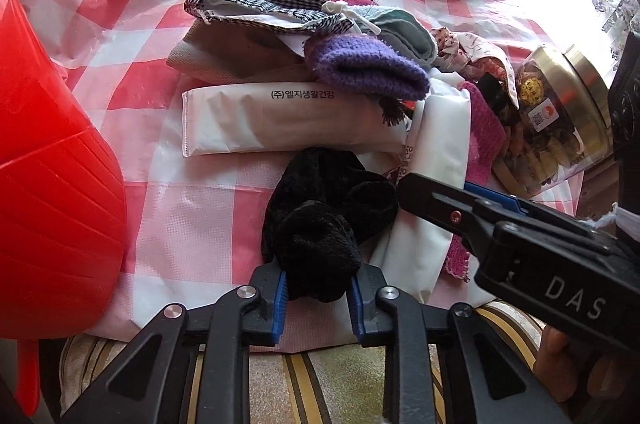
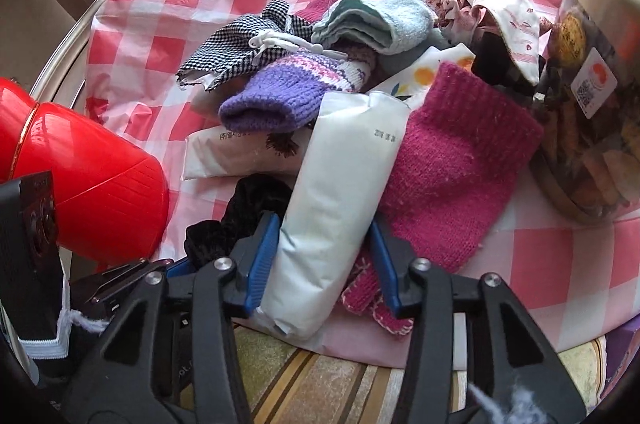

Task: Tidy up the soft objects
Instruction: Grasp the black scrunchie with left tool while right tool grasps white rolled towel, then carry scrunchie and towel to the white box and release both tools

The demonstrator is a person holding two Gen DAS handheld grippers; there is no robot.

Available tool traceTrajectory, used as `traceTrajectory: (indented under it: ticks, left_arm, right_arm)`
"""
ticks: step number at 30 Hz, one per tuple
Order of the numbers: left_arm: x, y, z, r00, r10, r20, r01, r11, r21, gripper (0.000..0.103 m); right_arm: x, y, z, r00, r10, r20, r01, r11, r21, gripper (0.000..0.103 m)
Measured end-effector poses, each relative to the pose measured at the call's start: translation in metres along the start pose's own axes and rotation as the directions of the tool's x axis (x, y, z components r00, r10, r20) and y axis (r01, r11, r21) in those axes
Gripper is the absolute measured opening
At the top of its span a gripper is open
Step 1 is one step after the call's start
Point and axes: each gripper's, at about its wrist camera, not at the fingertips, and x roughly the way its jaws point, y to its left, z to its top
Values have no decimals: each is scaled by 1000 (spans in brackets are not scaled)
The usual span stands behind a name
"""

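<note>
A pile of soft things lies on the red-and-white checked tablecloth point(image 1: 120, 23). My left gripper point(image 1: 318, 290) is shut on a black velvet scrunchie point(image 1: 320, 216) at the table's near edge; the scrunchie also shows in the right wrist view point(image 2: 248, 216). My right gripper point(image 2: 322, 266) has its jaws around a white soft pack point(image 2: 336, 191), pads touching its sides; the right gripper also shows in the left wrist view point(image 1: 440, 199). Behind lie a purple knit sock point(image 1: 368, 67), a magenta knit piece point(image 2: 452, 175), a houndstooth pouch point(image 1: 260, 3), a light blue towel point(image 2: 384, 19) and a second white pack point(image 1: 288, 123).
A red plastic basket point(image 1: 52, 183) stands at the left, also seen in the right wrist view point(image 2: 100, 195). A clear jar of snacks point(image 2: 592, 111) with a gold lid stands at the right. A striped rug point(image 1: 320, 376) lies below the table edge.
</note>
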Motion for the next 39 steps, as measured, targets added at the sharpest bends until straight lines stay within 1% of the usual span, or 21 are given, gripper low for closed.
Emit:
traceTrajectory:
  ticks: [4,8,14,21,28,33,39]
  left_arm:
    - [-12,-1,-3,999,-9,45,9,1000,3,25]
    - [-28,-5,-7,995,6,96,-7,1000,11,25]
    - [-47,-16,-16,991,10,136,-14,999,32,25]
    - [-60,-42,-23,989,-3,148,-6,998,63,25]
    - [-71,-75,-32,986,-22,164,6,995,100,25]
    - [-78,-107,-40,984,-67,166,43,989,142,25]
    - [-72,-159,-49,981,-139,138,106,969,224,25]
  right_arm:
    - [-10,-1,-4,1000,8,18,-8,1000,-14,49]
    - [-24,-7,-9,999,21,41,-21,1000,-7,49]
    - [-48,-13,-20,997,21,74,-20,1000,-16,49]
    - [-76,-24,-32,994,9,111,-6,999,-32,49]
    - [-111,-51,-49,987,16,157,-15,1000,-9,49]
    - [-147,-80,-63,975,-21,220,17,1000,18,49]
    - [-187,-133,-86,955,-125,268,104,990,91,49]
